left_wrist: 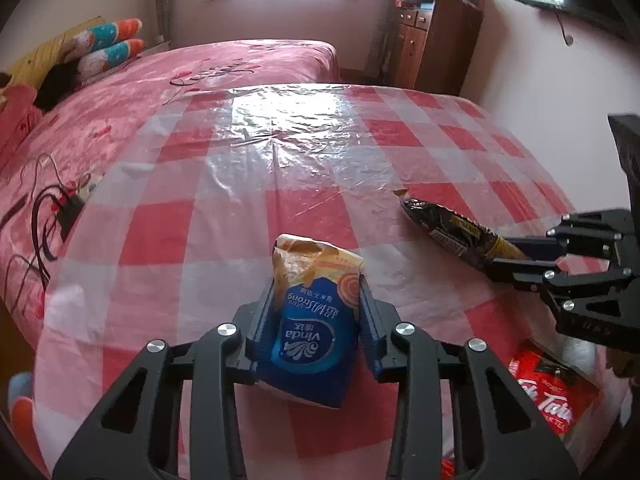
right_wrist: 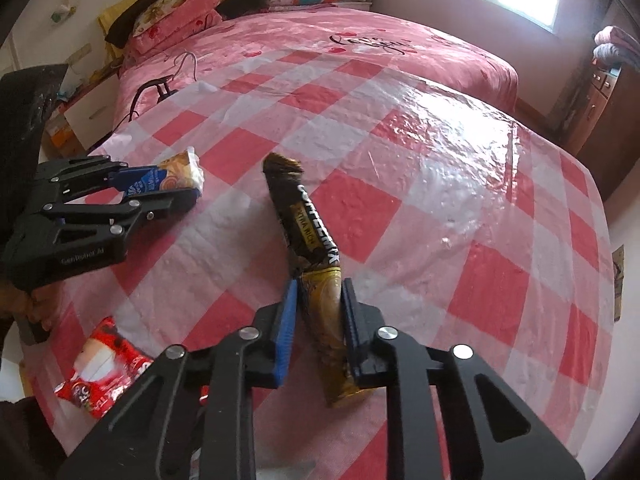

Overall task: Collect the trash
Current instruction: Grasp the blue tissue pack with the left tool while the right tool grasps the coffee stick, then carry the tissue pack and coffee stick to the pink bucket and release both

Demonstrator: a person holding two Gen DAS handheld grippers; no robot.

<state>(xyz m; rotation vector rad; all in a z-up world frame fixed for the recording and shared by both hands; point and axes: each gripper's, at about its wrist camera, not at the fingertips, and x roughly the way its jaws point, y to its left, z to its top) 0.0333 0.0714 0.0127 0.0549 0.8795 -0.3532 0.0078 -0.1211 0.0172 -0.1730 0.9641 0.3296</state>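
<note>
A blue and orange Vinda tissue packet (left_wrist: 316, 320) stands between the blue pads of my left gripper (left_wrist: 318, 300), which is shut on it; in the right wrist view the same packet (right_wrist: 176, 178) pokes out of the left gripper (right_wrist: 188, 190). A long black and gold coffee-mix sachet (right_wrist: 308, 248) is pinched at its lower gold end by my right gripper (right_wrist: 318, 308), shut on it. From the left wrist view the sachet (left_wrist: 448, 228) points up-left out of the right gripper (left_wrist: 500, 258). Both lie over the red and white checked plastic cloth (right_wrist: 460, 184).
A red Tim Tam wrapper (right_wrist: 102, 376) lies near the cloth's front edge, also visible as the red wrapper (left_wrist: 548, 392). Behind the cloth stretches a pink bed (left_wrist: 224, 68) with pillows (right_wrist: 176, 16), a black cable (left_wrist: 44, 216), and a wooden cabinet (left_wrist: 432, 48).
</note>
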